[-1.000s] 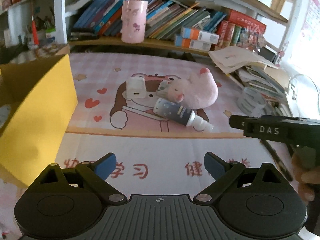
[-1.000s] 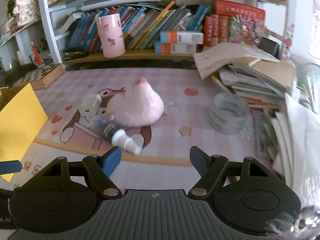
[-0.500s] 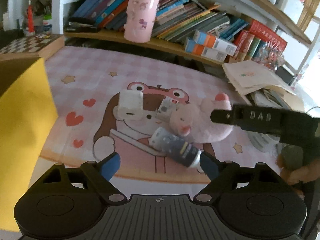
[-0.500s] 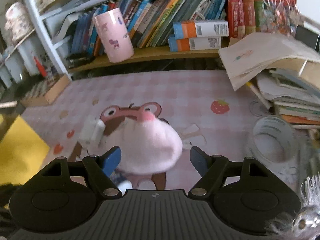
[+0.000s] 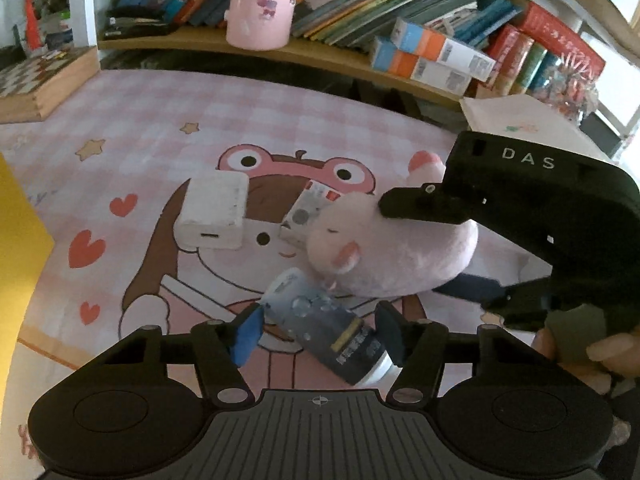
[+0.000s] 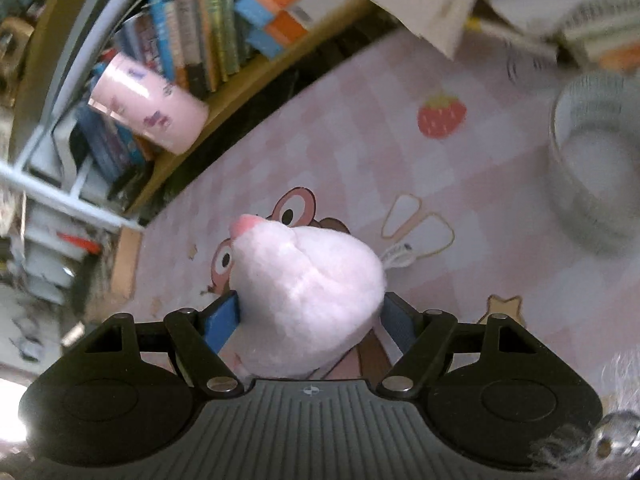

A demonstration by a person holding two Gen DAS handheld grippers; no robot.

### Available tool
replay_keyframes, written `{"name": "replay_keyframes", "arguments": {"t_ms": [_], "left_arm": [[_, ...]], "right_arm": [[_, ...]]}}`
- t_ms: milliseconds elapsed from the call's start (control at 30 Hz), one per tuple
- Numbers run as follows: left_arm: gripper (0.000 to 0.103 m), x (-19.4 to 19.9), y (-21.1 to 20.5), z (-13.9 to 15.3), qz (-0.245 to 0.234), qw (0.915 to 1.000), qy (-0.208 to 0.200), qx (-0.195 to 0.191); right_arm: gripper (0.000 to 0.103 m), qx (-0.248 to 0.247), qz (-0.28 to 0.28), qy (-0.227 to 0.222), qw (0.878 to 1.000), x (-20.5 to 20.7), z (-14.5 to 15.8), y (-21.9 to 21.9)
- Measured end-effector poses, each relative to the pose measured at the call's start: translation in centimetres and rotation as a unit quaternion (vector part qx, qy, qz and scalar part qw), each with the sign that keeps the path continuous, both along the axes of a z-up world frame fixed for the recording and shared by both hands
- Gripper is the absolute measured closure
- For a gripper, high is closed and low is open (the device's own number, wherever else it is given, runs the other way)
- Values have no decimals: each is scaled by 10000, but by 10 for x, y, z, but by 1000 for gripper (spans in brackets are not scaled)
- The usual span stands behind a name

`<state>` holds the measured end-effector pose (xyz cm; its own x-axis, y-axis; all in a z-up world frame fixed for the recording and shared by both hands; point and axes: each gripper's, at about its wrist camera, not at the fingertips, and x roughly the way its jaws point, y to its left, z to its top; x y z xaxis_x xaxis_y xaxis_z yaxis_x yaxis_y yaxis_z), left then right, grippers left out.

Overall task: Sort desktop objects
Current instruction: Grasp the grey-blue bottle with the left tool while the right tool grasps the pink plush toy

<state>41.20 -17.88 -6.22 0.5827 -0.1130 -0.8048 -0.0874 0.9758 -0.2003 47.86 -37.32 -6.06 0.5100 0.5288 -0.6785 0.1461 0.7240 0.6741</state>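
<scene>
A dark spray bottle with a white cap lies slanted on the pink cartoon mat. My left gripper straddles it, jaws closing, blue pads close beside its two sides. Just beyond lies a pink plush toy. My right gripper reaches in from the right, rolled on its side, one finger over the plush and one under it. In the right wrist view the plush fills the gap of that gripper, and its pads only flank it. A white charger block and a small packet lie behind.
A pink cup stands on the low shelf among books and boxes. A yellow box rises at the left edge, with a chessboard case behind it. A clear round container and stacked papers sit to the right.
Both grippers moved forward and down onto the mat's objects. The left jaws narrowed around the bottle. The right gripper rolled sideways and came around the plush.
</scene>
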Motion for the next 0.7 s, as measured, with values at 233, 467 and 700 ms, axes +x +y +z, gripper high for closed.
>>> {"name": "replay_keyframes", "arguments": {"t_ms": [233,467,700], "left_arm": [[43,4,-8,-7,-24,10000,30,-21],[54,9,-17,-10,-371,9986,-95,362],[72,2,-19,-13,-831,9936,-270,718]], "right_arm": [[37,181,1,-52,9998,4,-2,-3],[46,179,-142,-437,9988,-7,12,-17],[46,-272,-427,-888,9948,-31,35,-39]]}}
